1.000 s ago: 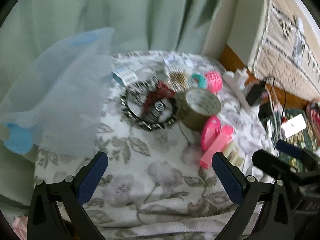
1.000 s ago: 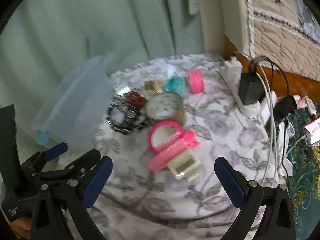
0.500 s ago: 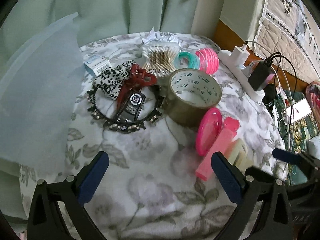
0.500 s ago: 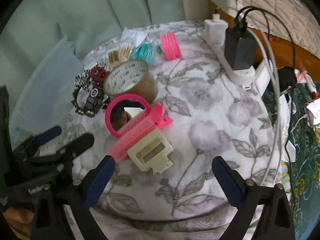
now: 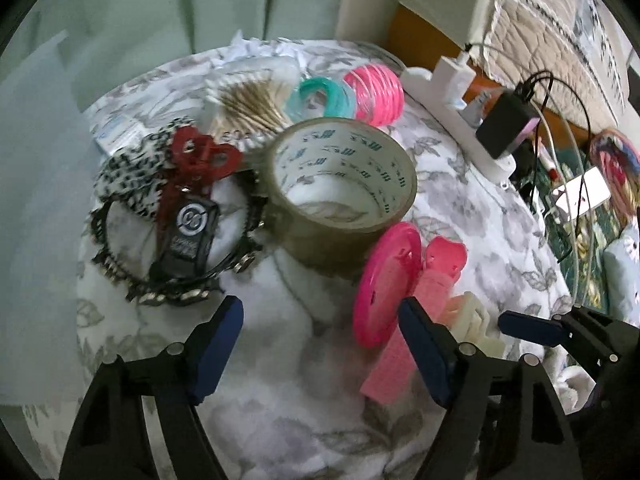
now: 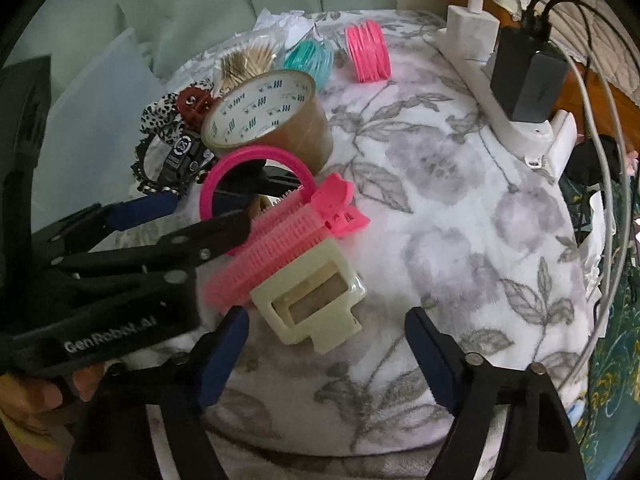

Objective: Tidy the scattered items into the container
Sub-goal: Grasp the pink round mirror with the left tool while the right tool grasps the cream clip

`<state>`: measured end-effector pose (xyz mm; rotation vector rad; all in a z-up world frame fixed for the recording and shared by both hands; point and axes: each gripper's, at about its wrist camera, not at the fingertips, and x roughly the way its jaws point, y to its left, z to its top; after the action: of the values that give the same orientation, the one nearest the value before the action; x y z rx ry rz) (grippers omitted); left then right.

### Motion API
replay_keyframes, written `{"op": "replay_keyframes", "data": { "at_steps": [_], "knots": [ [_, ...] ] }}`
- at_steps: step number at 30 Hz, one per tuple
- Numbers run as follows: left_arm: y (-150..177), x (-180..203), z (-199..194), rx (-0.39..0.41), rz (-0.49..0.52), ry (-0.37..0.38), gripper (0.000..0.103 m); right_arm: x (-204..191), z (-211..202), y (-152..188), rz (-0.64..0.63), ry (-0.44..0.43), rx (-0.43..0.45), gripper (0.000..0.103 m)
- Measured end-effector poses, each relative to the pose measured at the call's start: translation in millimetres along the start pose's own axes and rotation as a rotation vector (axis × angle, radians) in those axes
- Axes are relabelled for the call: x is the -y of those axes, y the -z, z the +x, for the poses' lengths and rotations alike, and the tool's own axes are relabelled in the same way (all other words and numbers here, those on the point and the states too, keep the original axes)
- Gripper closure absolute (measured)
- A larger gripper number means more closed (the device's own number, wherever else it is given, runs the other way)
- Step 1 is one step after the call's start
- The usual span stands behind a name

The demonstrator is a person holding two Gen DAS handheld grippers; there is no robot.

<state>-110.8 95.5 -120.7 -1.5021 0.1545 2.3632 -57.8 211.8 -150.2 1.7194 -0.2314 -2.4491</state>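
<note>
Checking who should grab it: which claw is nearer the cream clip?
Right. The right claw hangs open just above the cream clip; the left claw sits farther off, past the pink roller.

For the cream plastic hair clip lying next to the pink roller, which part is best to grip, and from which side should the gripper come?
Probably best: come from above with the right gripper, which hangs open just before the cream plastic hair clip. The clip lies flat on the floral cloth, so pinch across its narrower stepped end. Its far long side touches the pink roller, so avoid closing there.
</note>
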Motion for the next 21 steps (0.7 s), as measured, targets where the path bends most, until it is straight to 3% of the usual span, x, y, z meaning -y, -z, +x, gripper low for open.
{"op": "replay_keyframes", "data": {
  "at_steps": [5, 7, 12, 21],
  "knots": [
    [-6.3, 0.8, 12.5, -0.023, 0.008, 0.041, 0.031, 0.2, 9.2, -1.2, -0.015, 0.008, -0.009, 0.039],
    [-7.8, 0.3, 14.7, -0.029, 0.009, 0.081, 0.040, 0.5, 11.1, -1.6, -0.019, 0.013, -0.007, 0.046],
    [-8.2, -1.7, 14.1, -0.035, -0.004, 0.188, 0.070, 3.5, 14.9, -0.6, -0.015, 0.011, -0.001, 0.046],
    [-5.4, -3.2, 12.8, -0.024, -0.029, 0.223, 0.079, 10.0, 19.4, 6.1, 0.004, 0.008, 0.013, 0.052]
  ]
}}
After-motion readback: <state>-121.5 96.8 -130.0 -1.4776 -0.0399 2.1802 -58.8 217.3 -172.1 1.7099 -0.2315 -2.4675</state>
